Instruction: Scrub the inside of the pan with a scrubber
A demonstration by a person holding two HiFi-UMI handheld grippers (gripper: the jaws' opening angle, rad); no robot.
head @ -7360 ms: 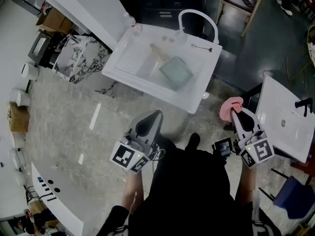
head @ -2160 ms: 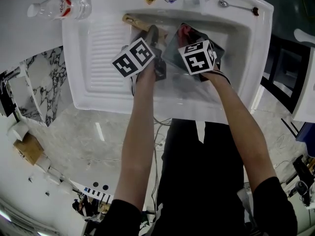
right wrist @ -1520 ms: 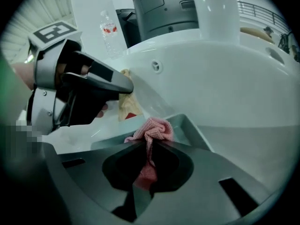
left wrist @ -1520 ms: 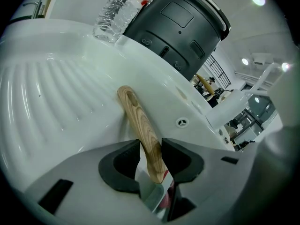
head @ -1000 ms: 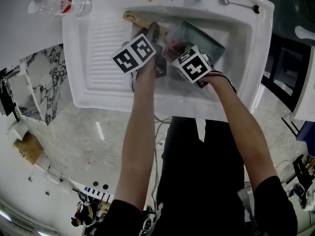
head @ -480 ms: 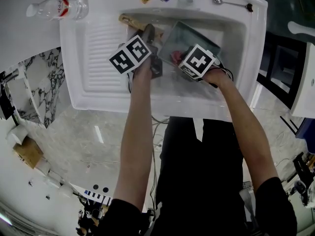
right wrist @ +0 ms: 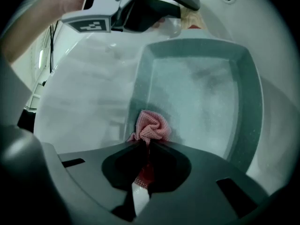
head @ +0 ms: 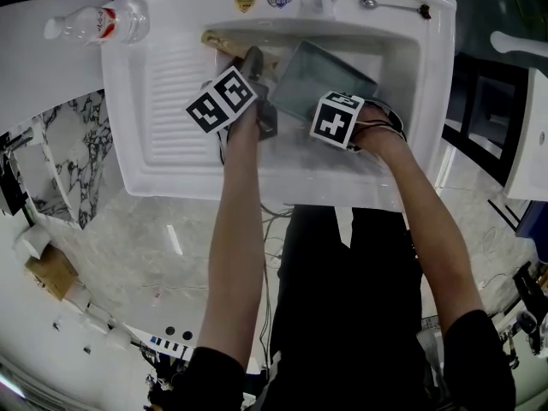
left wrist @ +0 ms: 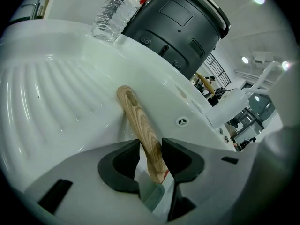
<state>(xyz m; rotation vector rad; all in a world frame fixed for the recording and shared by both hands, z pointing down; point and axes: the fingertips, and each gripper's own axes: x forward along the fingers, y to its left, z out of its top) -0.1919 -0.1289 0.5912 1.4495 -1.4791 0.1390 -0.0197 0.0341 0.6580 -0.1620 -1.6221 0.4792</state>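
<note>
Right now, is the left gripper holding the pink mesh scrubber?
No, the left gripper grips the light wooden pan handle; the right gripper pinches the pink mesh scrubber.

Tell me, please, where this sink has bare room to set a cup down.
The ribbed drainboard is bare, between the water bottle and the left gripper. So is the sink's right rim, nearer the person than the spoon. The basin is crowded: pan, wooden handle, right gripper with scrubber.
</note>
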